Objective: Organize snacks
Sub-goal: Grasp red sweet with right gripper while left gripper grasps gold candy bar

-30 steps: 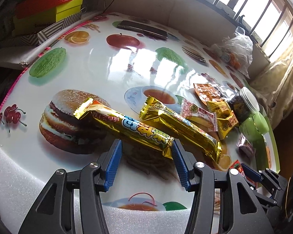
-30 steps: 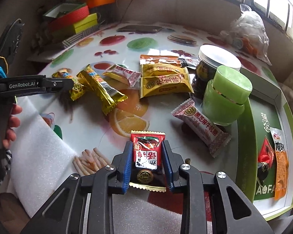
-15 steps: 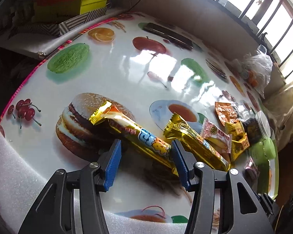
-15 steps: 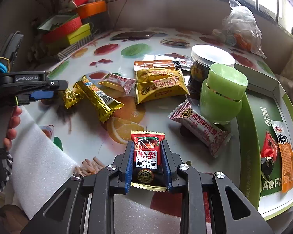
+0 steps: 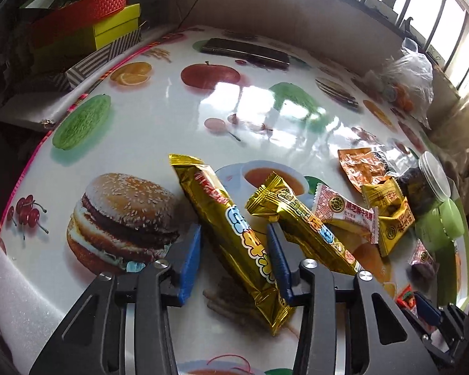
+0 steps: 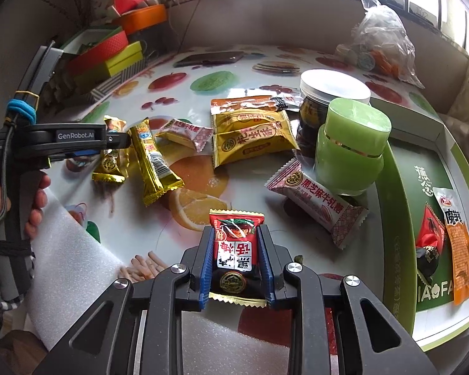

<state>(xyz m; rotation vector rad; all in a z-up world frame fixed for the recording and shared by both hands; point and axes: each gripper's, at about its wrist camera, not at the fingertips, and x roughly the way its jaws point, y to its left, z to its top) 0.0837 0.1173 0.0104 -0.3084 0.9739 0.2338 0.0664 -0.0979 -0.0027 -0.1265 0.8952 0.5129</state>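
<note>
Blue-padded fingers of the left gripper [image 5: 233,262] stand apart, straddling a long gold snack bar [image 5: 234,237] that lies on the food-printed tablecloth [image 5: 147,131] and runs from 11 o'clock down to 5 o'clock between them; whether either pad touches the wrapper is hard to tell. Just beside it at 3 o'clock lies a second gold bar [image 5: 303,228], with a pink-and-white sesame nougat candy [image 5: 344,215] next along. In the right wrist view, the right gripper [image 6: 234,259] is clamped on a small red plum candy packet [image 6: 236,247], held above the table's near edge. At 2 o'clock from it stands a green jar [image 6: 350,147] touching a dark white-lidded jar [image 6: 328,100] behind; at 3 o'clock a green tray [image 6: 394,250] holds two snack packets.
</note>
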